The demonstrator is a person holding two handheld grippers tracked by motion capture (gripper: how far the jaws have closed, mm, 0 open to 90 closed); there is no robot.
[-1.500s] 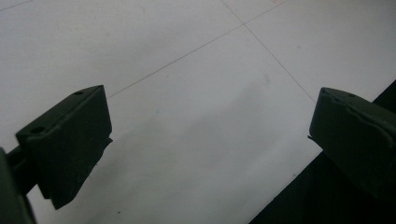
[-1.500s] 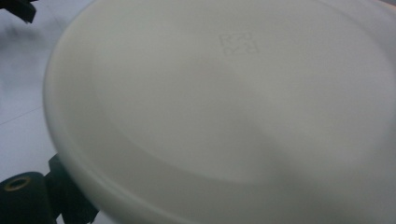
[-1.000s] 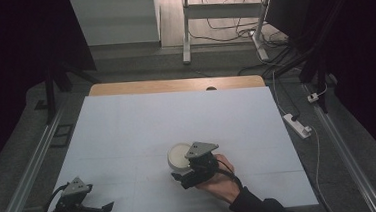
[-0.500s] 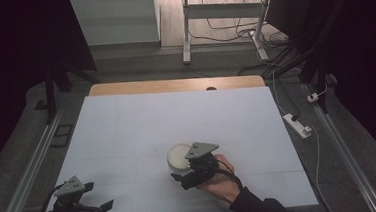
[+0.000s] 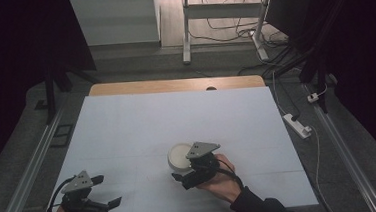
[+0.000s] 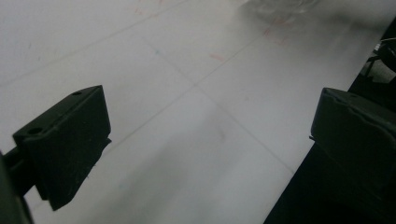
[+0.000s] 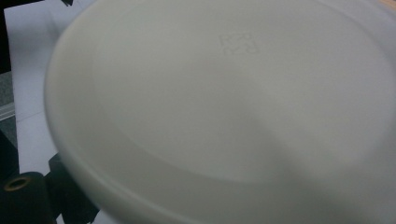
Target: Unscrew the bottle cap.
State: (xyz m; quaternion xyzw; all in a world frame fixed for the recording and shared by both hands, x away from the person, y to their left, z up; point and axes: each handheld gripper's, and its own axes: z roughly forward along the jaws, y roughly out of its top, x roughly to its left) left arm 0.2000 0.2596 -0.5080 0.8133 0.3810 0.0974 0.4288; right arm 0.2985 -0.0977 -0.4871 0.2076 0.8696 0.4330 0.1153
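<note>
The right gripper has its fingers at the rim of the white bowl, which sits near the middle of the counter's front edge; whether the fingers are clenched on the rim cannot be told. Before lifting, seat the rim fully between the fingers and keep the bowl level. The right gripper view shows the bowl's smooth interior and embossed mark, while the left gripper view shows the left gripper released, empty, over the front-left corner.
</note>
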